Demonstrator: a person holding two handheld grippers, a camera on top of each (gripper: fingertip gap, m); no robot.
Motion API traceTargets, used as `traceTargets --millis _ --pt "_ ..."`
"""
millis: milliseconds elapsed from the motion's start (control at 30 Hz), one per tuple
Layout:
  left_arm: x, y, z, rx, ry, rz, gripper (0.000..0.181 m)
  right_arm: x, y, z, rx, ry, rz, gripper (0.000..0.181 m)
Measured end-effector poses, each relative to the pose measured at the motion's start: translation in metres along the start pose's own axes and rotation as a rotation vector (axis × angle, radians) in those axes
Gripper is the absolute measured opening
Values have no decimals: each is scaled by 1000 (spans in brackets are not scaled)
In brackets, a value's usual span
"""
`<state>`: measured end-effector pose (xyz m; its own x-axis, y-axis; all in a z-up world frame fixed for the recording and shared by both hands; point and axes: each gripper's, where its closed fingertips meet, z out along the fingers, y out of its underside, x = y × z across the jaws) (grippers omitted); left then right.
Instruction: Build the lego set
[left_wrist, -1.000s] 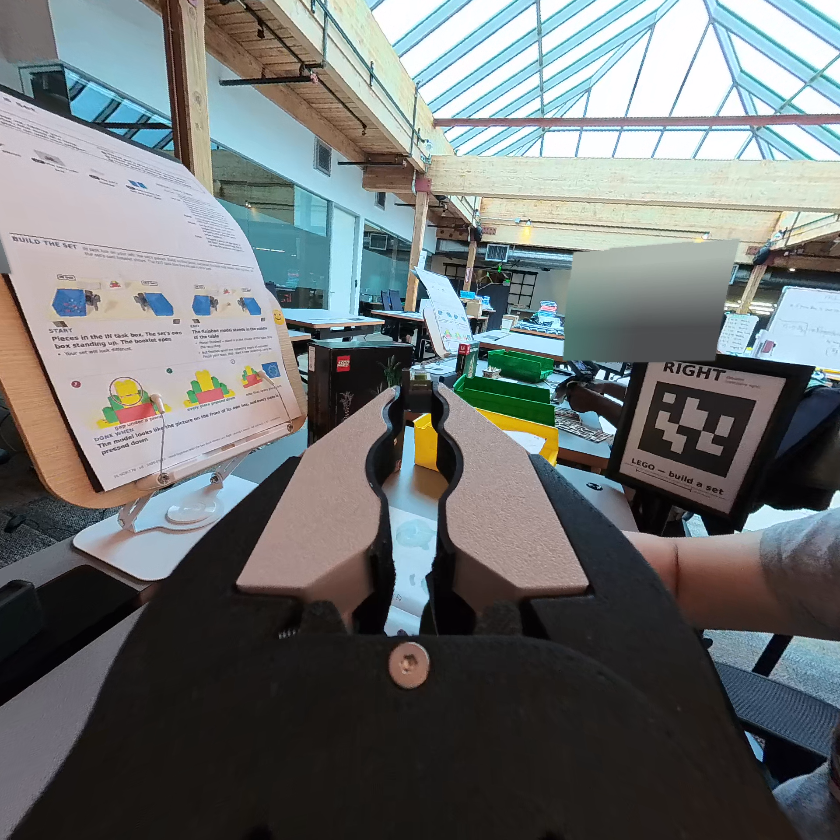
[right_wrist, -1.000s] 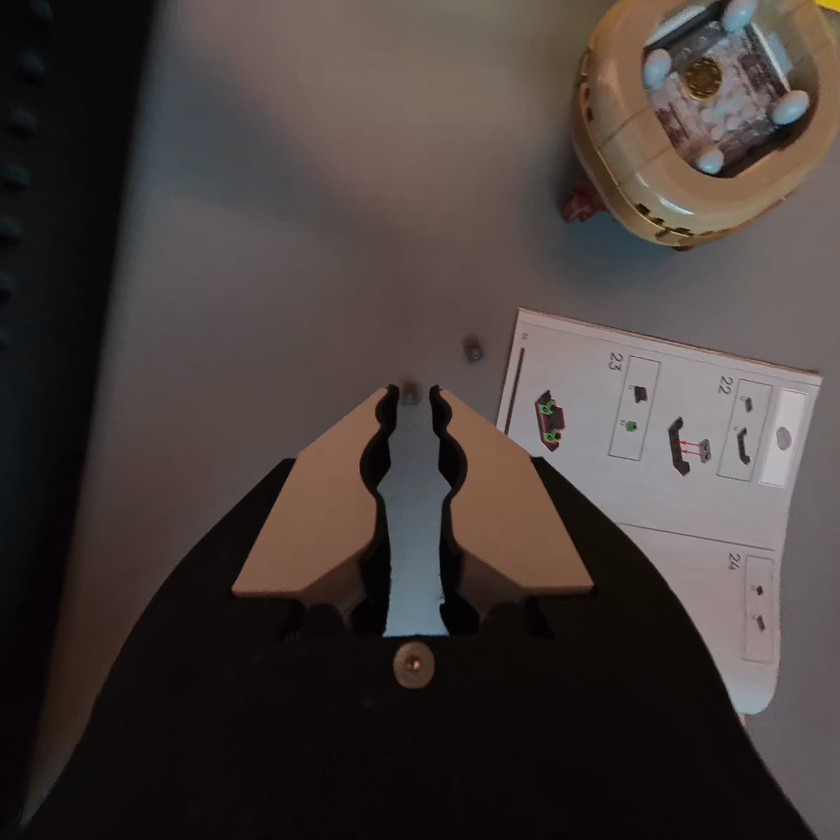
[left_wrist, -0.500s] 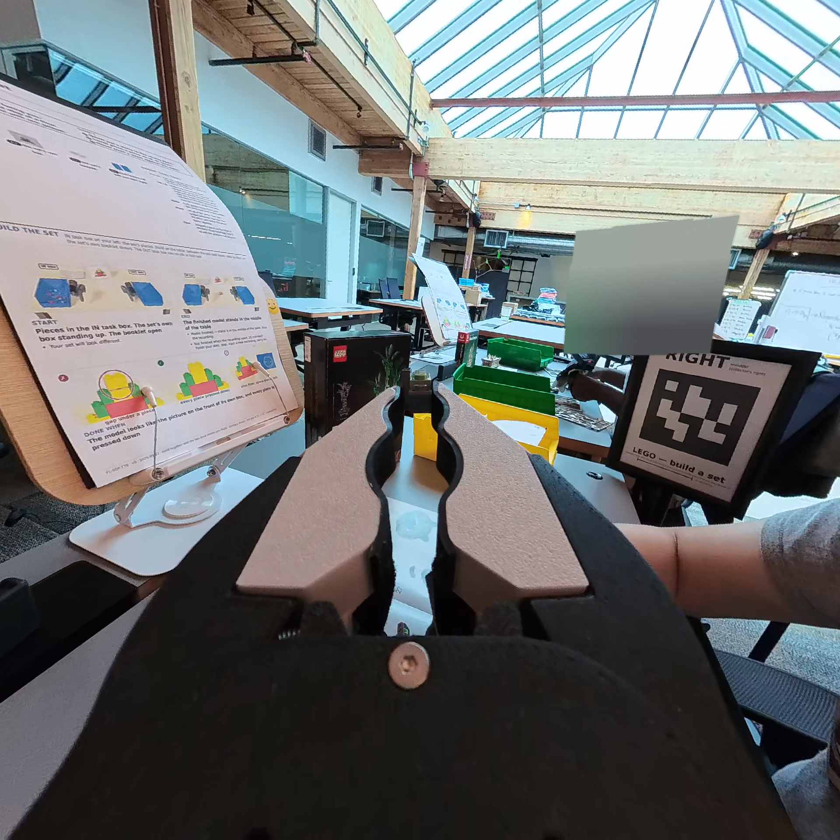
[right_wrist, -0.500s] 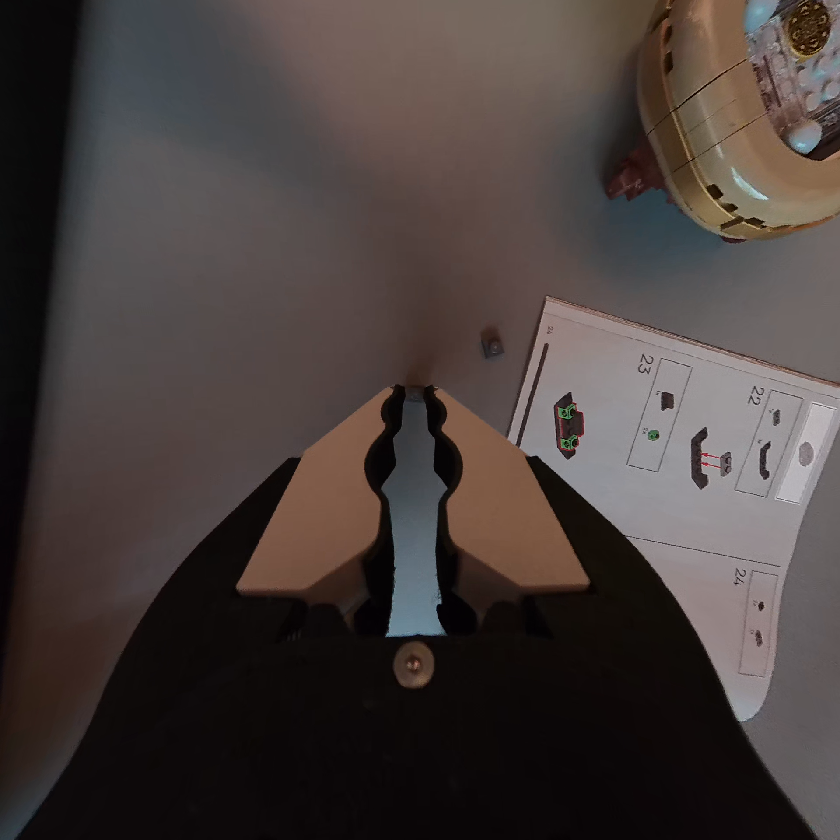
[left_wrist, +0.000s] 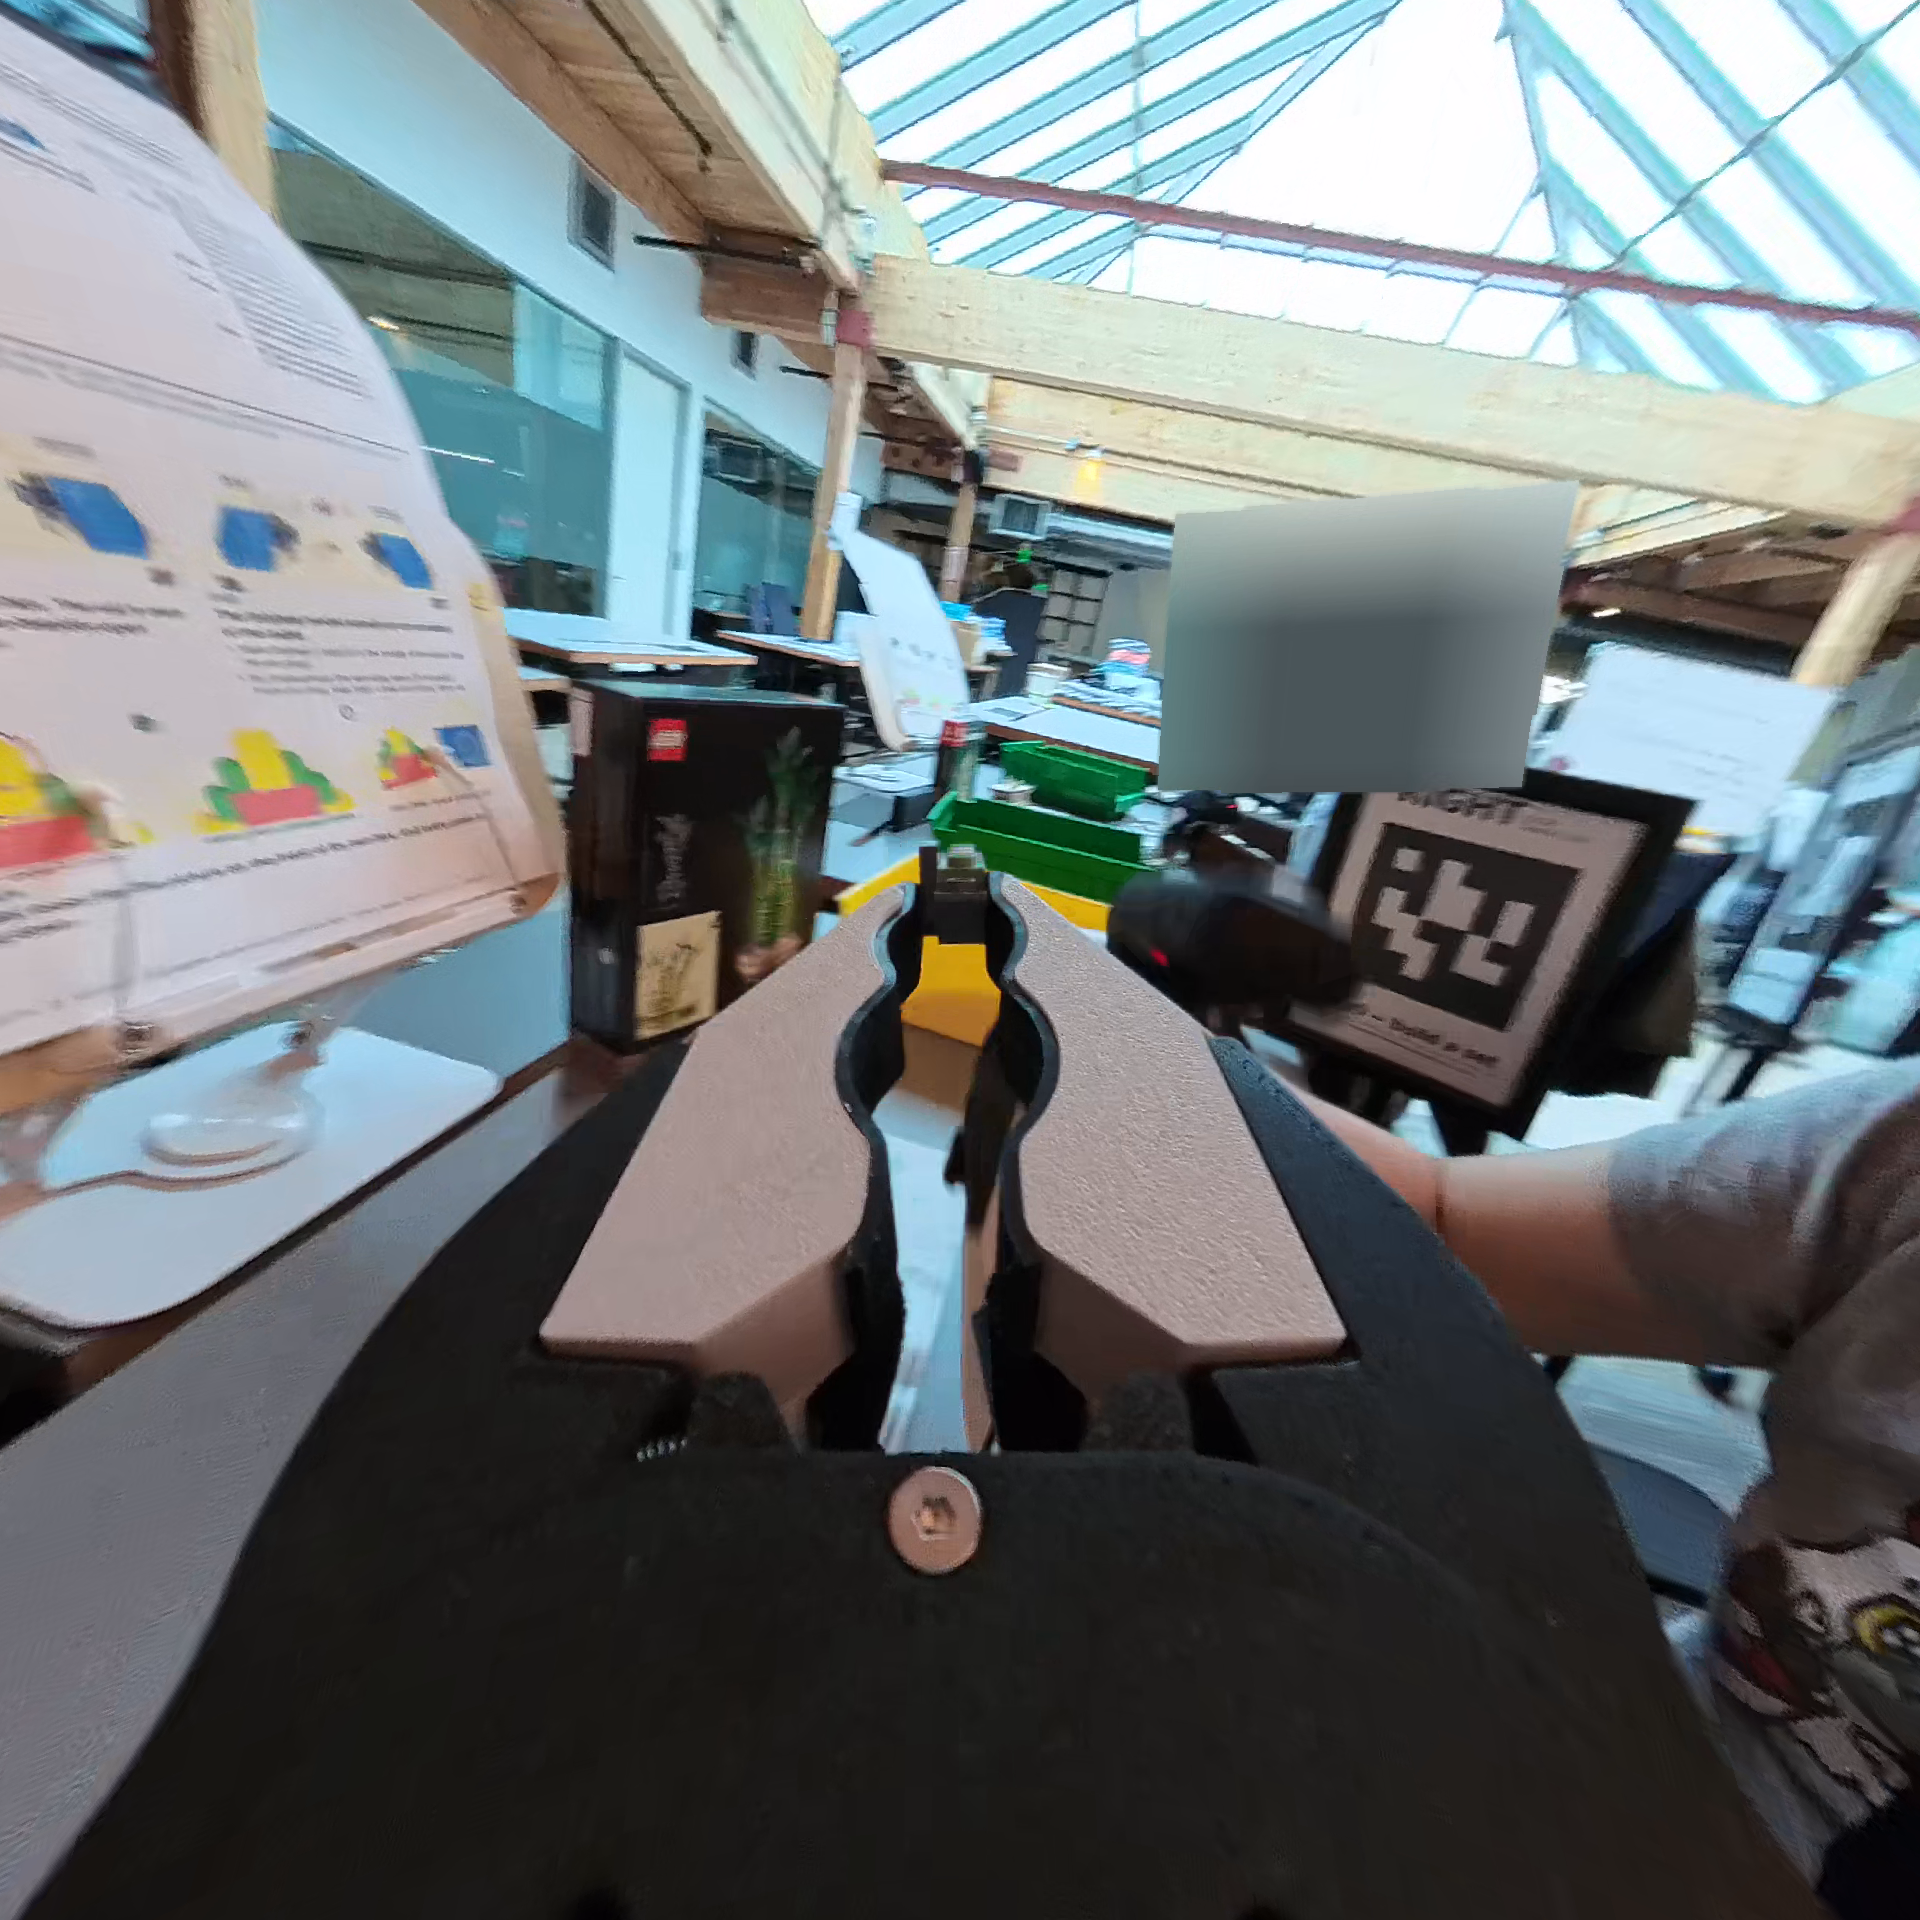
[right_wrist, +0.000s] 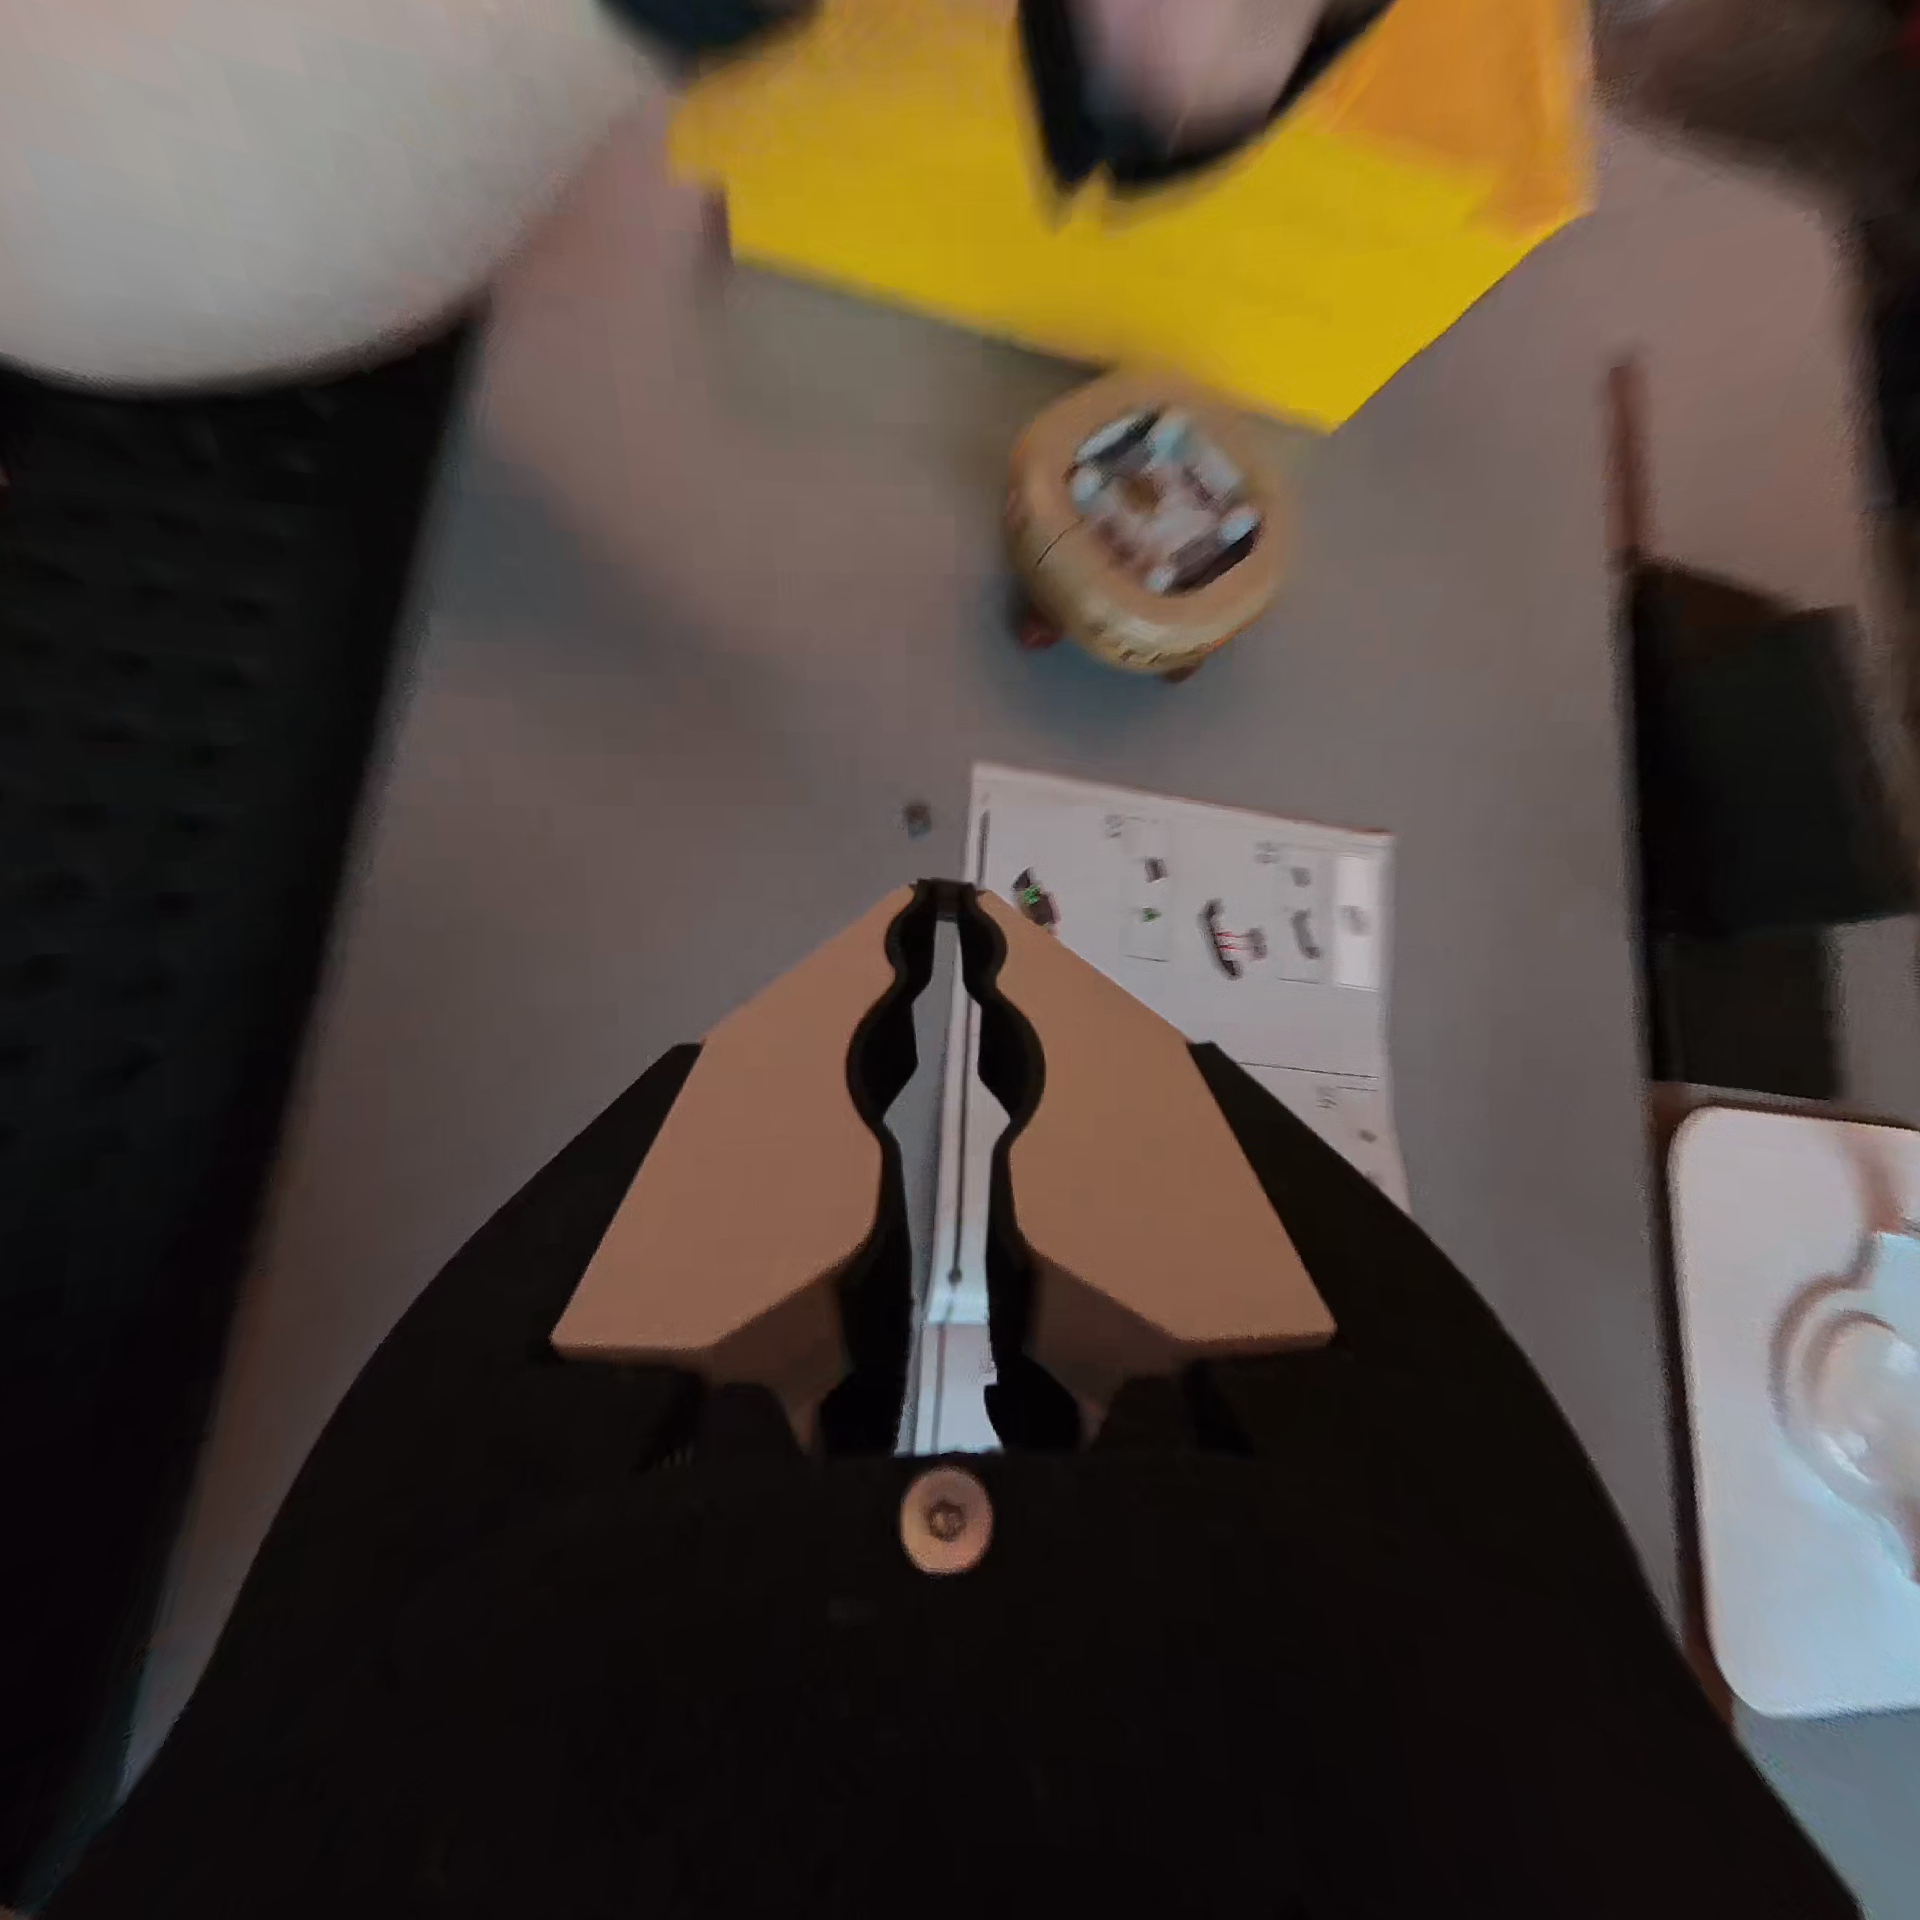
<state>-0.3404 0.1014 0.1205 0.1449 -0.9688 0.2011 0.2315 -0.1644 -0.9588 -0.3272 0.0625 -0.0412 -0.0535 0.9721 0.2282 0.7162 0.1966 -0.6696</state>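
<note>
— What does the left gripper (left_wrist: 956, 883) hold?
— A small dark Lego piece (left_wrist: 958, 896), pinched at its fingertips, up above the yellow bin (left_wrist: 940, 1003).
— And the right gripper (right_wrist: 948, 888)?
— Nearly closed on a tiny piece (right_wrist: 948, 886) at its tips, over the grey table (right_wrist: 665, 644).
— Where's the build?
— The round tan model (right_wrist: 1148, 540) stands between the bin and the open instruction booklet (right_wrist: 1195, 914); one loose stud (right_wrist: 915, 818) lies just beside the booklet.
</note>
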Motion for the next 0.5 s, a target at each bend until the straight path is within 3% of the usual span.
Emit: traceTargets --millis 100,200,300,500 --pt "10 21 18 -18 110 -5 9 10 -26 -69 201 98 49 2" --pt "13 43 36 -68 137 26 9 12 -31 -116 297 178 55 2" --pt "15 57 48 -89 159 21 9 14 -23 -134 292 225 49 3" --pt "37 71 58 -96 272 102 9 17 -18 -139 303 215 49 3"
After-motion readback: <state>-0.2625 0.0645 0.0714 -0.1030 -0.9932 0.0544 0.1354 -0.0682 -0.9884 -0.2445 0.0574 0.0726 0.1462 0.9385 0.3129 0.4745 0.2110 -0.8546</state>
